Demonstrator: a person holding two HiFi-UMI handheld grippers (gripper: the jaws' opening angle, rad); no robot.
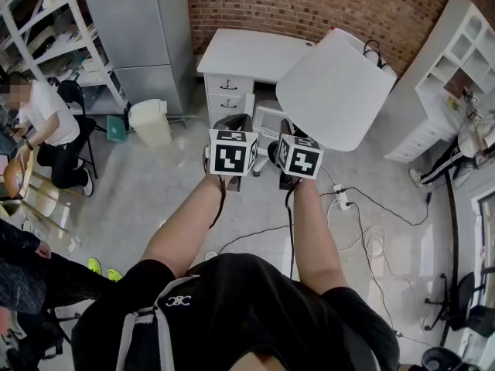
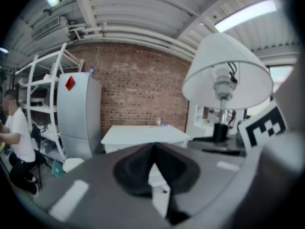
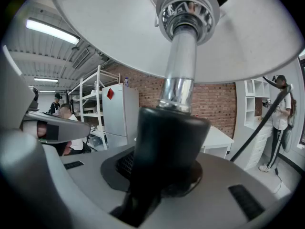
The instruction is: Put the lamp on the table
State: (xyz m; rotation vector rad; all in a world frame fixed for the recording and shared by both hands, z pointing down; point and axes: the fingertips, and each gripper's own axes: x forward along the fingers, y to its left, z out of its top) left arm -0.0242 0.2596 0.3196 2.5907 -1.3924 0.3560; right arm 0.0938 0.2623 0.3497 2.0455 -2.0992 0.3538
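Right gripper (image 3: pixel 159 168) clenched on black stem (image 3: pixel 169 142) of lamp (image 1: pixel 334 91), left gripper (image 2: pixel 153 151) pinched closed and empty beside it, white tabletop (image 1: pixel 247 52) ahead by brick wall (image 1: pixel 309 6), white-shaded lamp upright in mid-air over floor (image 1: pixel 155 199), short of tabletop

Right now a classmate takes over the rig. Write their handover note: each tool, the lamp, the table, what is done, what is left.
Left tool: shut, empty.
Right tool: shut on the lamp at its black stem; lamp upright, held in the air.
Table: ahead, against the brick wall; lamp not on it yet.
Done: lamp gripped and lifted.
Left: carry it to the table, set it down, release.
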